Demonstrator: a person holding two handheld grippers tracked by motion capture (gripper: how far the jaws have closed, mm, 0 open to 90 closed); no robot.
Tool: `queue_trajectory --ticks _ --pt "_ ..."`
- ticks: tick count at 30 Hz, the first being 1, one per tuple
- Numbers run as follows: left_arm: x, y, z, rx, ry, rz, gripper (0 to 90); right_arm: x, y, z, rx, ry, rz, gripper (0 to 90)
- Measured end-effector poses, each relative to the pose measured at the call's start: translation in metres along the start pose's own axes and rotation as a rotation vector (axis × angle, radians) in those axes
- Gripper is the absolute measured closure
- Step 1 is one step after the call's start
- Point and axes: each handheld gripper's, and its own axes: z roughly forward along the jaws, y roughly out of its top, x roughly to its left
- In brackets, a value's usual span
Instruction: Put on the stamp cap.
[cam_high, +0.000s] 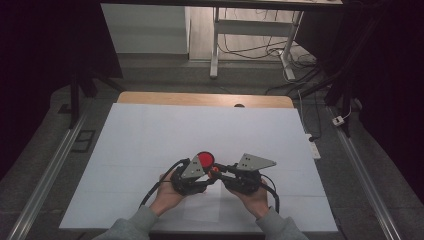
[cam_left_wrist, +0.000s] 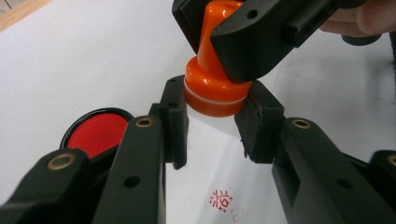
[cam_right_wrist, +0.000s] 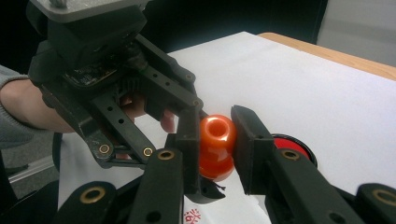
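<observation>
Orange stamp (cam_left_wrist: 215, 88) is held above the white sheet between the 2 tongs, near the middle of the table's front part. In the high view, the left tongs (cam_high: 207, 176) come from the person's left hand (cam_high: 167, 195), and just beyond them lies a round red ink pad (cam_high: 205, 160) in a black case. In the left gripper view, the pads of these tongs are clenched on the wide lower base of the stamp, 1 pad on each side, and the base hangs above the paper without touching it. The red ink pad (cam_left_wrist: 97, 133) lies on the sheet to the left of the jaws, and a red stamped mark (cam_left_wrist: 221, 202) is on the paper below them. To the right, the right tongs (cam_high: 220, 170) are clenched on the narrow upper handle of the same stamp; in the right gripper view the rounded orange knob (cam_right_wrist: 217, 133) sits pressed between their 2 black pads. The white sheet (cam_high: 150, 140) covers most of the wooden table (cam_high: 200, 98), whose bare edge shows at the far side.
</observation>
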Motion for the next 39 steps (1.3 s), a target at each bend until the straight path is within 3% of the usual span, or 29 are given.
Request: queue_trajectory --ticks 22,27,39 --pt "0.0032 -0.0007 0.0004 -0.018 -0.01 -0.02 59.7 -0.0009 0.0014 -0.0011 -0.006 0.003 -0.001 72.3" --pt "0.0039 -0.0007 -0.0002 -0.022 0.001 -0.027 52.2 -0.0025 0.0011 -0.0021 -0.008 -0.01 0.002 72.3" --pt "0.0049 -0.0038 -0.0013 0.024 0.015 -0.032 37.5 -0.0043 0.0012 -0.004 -0.013 -0.019 0.002 72.3"
